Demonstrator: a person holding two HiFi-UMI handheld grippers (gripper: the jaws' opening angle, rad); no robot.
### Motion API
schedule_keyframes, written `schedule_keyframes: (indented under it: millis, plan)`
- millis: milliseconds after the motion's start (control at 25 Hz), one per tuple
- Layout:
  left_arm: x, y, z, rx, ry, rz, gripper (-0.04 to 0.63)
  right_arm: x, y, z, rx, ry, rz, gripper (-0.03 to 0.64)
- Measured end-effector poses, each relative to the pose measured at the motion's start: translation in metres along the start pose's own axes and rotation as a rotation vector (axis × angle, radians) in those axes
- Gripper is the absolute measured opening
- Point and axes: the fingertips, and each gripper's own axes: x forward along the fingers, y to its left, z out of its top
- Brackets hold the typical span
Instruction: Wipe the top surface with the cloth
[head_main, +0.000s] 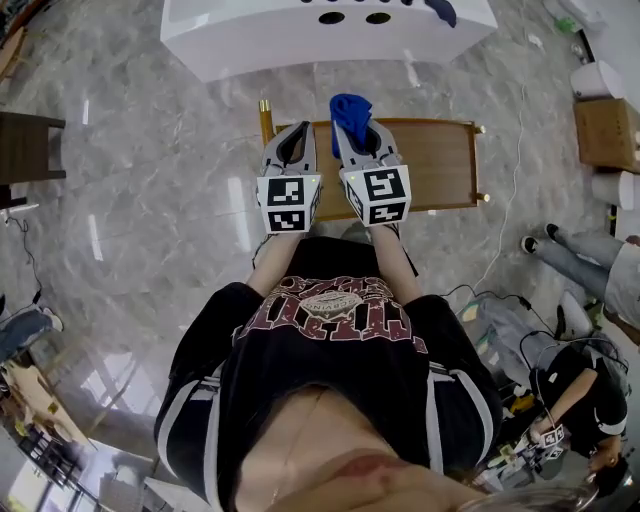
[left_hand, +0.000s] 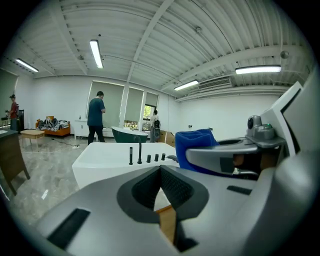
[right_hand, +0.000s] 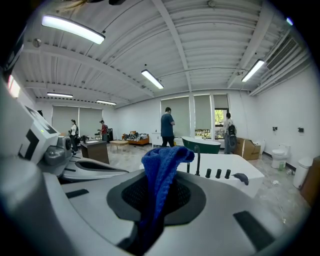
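T-shirt (head_main: 330, 375): black, printed in maroon and white across the chest.
Sleeves (head_main: 200, 335): short, edged with pale stripes.
Left gripper (head_main: 297, 135), right gripper (head_main: 357, 135): grey-shelled, black-lined jaws, topped with black-and-white marker cubes (head_main: 288, 204).

We count 2 grippers: left gripper (head_main: 299, 130) & right gripper (head_main: 355, 130). Also 1 cloth (head_main: 350, 108), 1 wood table (head_main: 440, 160), 1 white tub (head_main: 260, 40), 1 green tub (right_hand: 200, 144), 4 ppl (right_hand: 167, 127) standing in bkgd.

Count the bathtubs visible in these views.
2. A white bathtub stands close ahead; a dark green bathtub stands farther back behind it. Others may be hidden elsewhere.
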Motion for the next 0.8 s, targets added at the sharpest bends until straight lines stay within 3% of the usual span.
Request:
schedule_keyframes:
  millis: [160, 520, 800]
  plan:
    - [0.009, -0.004, -0.014, -0.01, 0.023, 0.036, 0.046, 0.006, -0.008, -0.013, 0.0, 0.024, 0.043, 0.057]
    - [0.035, -0.025, -0.046, -0.086, 0.053, 0.195, 0.046, 0.007, -0.038, -0.049, -0.016, 0.09, 0.195, 0.057]
    - [0.044, -0.032, -0.081, -0.092, 0.121, 0.247, 0.046, 0.018, -0.044, -0.078, -0.016, 0.129, 0.258, 0.057]
